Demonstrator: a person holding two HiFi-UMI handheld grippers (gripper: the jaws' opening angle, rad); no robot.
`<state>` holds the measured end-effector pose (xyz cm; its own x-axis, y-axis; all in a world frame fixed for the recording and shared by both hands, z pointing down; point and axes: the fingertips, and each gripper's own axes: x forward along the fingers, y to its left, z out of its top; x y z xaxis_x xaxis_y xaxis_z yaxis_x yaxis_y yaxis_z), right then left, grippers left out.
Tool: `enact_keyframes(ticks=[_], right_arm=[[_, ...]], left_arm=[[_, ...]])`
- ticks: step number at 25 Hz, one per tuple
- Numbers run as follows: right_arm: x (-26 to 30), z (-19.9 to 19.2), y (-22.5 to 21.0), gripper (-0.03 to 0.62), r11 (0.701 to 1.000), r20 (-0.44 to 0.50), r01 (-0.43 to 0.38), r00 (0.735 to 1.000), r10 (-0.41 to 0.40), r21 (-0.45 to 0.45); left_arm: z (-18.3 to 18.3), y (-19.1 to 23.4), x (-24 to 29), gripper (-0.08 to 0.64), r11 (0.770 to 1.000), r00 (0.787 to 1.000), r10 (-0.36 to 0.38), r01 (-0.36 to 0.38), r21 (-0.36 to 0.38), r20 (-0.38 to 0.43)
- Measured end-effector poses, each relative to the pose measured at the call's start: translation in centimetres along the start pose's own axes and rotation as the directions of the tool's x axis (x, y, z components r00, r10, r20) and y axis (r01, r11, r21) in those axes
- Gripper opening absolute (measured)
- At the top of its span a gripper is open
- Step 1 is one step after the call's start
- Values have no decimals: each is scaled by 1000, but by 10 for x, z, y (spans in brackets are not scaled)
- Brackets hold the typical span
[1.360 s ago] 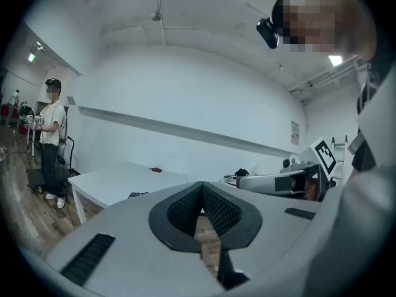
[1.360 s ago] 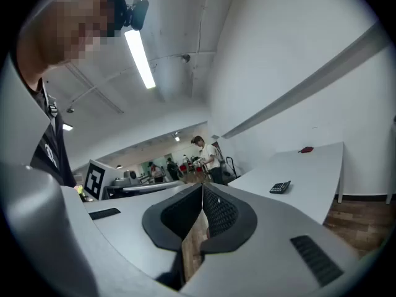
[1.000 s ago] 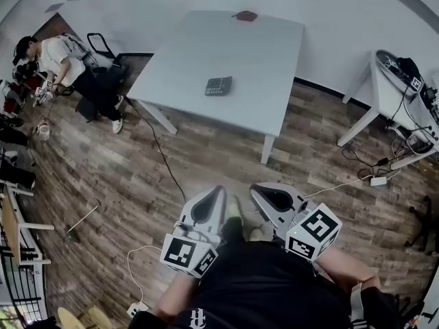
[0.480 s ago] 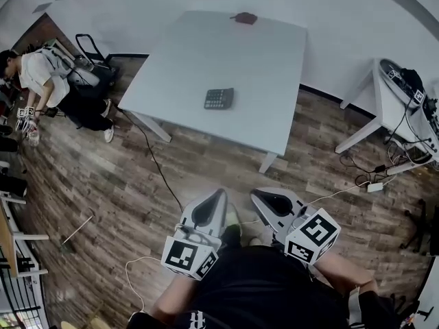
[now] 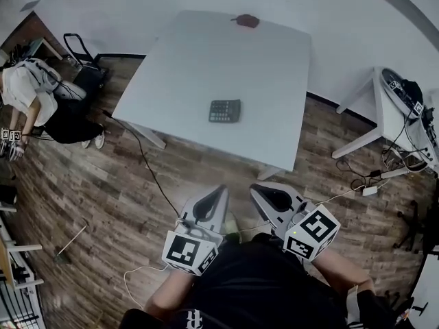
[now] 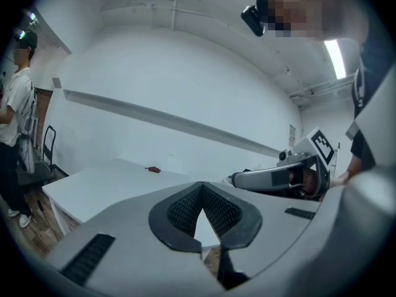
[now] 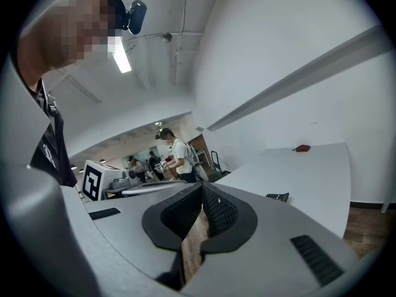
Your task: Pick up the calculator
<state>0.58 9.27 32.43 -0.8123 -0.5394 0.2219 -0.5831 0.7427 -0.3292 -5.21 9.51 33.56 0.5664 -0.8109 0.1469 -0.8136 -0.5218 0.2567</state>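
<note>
The dark calculator [image 5: 225, 110] lies flat near the front middle of the white table [image 5: 185, 67]; in the right gripper view it shows small at the table's near edge [image 7: 277, 197]. Both grippers hang low over the wooden floor, well short of the table. My left gripper [image 5: 221, 189] is shut, its ribbed pads [image 6: 179, 210] meeting at the tip with nothing between them. My right gripper [image 5: 254, 187] is shut and empty too, its tips [image 7: 202, 186] pointing toward the table.
A small red object [image 5: 247, 20] sits at the table's far edge. A person [image 5: 27, 91] bends over at the left beside a black chair [image 5: 79, 50]. A second white table [image 5: 394, 112] with gear stands right. Cables [image 5: 147, 166] run across the floor.
The table and calculator have come closer and sit lower in the head view. The person at the left has slid toward the frame's edge. Both grippers stay shut in the same pose.
</note>
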Motion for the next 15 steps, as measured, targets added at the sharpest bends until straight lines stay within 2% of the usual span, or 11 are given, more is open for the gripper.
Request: enact_keyframes(ticks=[6, 15], right_arm=[[30, 12, -5, 15, 1000, -2, -8, 1000, 8, -2], [67, 19, -44, 15, 1000, -28, -8, 1000, 8, -10]], left_arm=[[6, 26, 13, 6, 1000, 1000, -8, 8, -20, 11], [4, 56, 50, 6, 999, 1000, 9, -8, -47, 5]])
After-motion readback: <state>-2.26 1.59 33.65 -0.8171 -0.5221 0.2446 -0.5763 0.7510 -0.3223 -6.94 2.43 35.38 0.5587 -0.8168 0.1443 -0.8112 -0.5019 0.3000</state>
